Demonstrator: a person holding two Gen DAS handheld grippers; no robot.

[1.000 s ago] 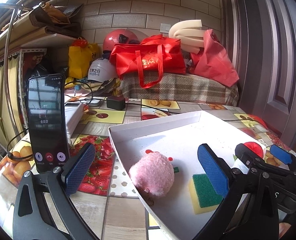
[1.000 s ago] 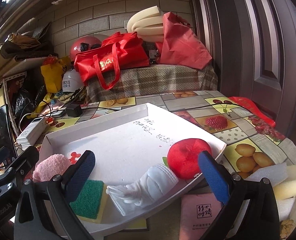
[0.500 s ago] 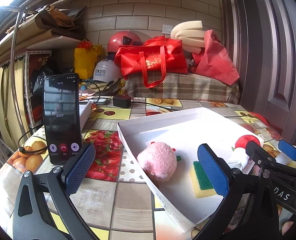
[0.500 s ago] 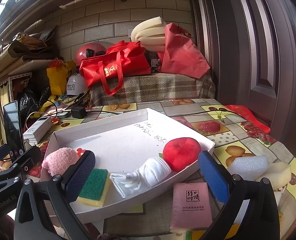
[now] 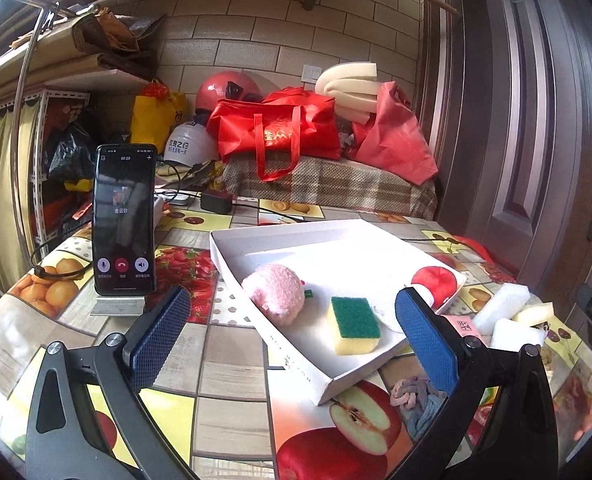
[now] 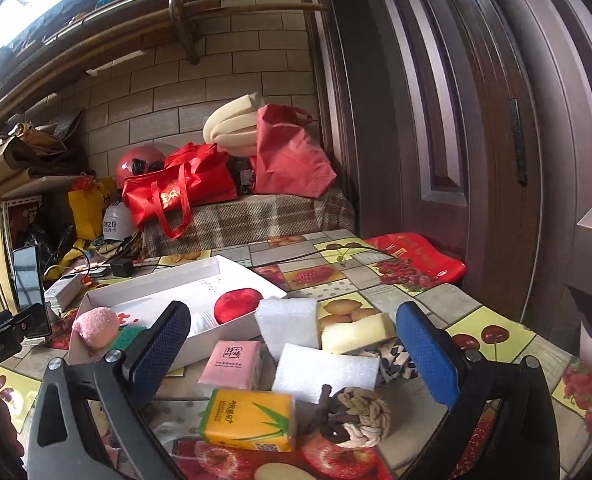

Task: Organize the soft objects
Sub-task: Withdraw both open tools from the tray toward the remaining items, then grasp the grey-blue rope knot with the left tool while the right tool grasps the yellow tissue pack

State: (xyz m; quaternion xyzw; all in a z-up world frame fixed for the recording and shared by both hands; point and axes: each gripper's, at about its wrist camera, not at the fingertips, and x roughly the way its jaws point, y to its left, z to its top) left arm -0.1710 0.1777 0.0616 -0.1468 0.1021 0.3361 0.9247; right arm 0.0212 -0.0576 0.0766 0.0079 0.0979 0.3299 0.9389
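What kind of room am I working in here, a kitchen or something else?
Probably a home storage or utility corner, not a kitchen: helmets and red tote bags piled against a brick wall, and a table with a fruit-print cloth beside a wooden door.

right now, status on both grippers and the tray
Left gripper open, empty. Right gripper open, empty, over loose foam blocks. White tray holds four soft items. Nothing blocking.

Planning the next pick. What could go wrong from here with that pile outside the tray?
1. The white foam blocks, yellow tissue pack and knotted rope sit touching, so the open right gripper may drag a neighbour.
2. The white tray has low walls; a nudge could shift it.
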